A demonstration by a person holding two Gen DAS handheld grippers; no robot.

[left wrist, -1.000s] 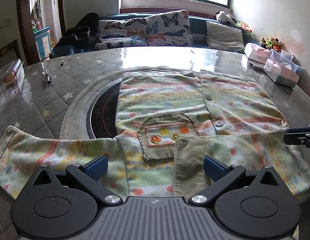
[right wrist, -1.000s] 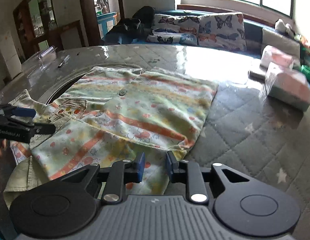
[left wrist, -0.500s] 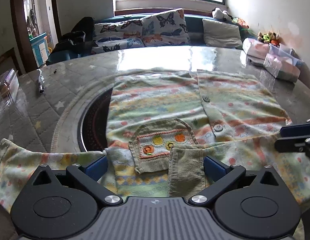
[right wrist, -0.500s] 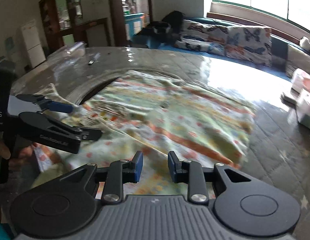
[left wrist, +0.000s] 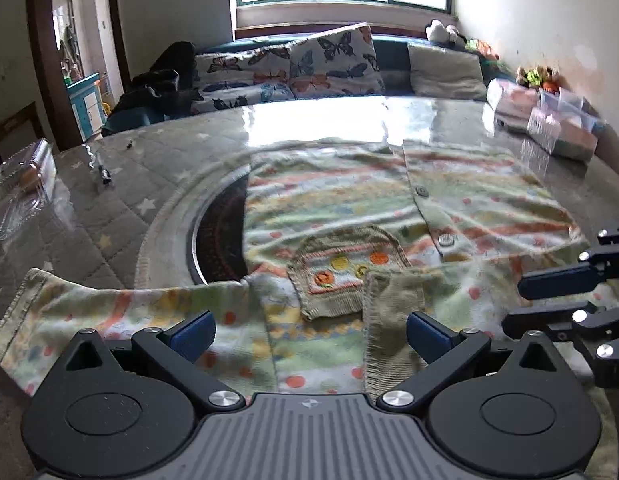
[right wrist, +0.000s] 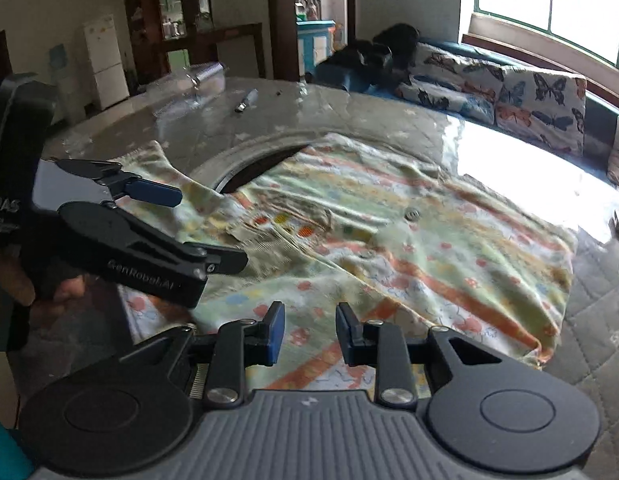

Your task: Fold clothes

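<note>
**What lies on the table**

The table (left wrist: 109,208) wears a quilted, star-patterned cover under glossy clear plastic. On it lie a spread cardigan (left wrist: 333,200), a clear plastic box (left wrist: 21,188), a small pen-like object (left wrist: 105,176), and wrapped packs (left wrist: 557,132) at its far right.

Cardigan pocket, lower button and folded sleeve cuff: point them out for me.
pocket (left wrist: 341,276), left wrist view, embroidered front.
lower button (left wrist: 444,239), left wrist view, its face.
sleeve cuff (left wrist: 391,304), left wrist view, ribbed end.

left gripper (left wrist: 309,330): your black arms, blue pads, silver screws, ribbed grey base | right gripper (right wrist: 309,328): same build | white "GenRobot.AI" marking
</note>
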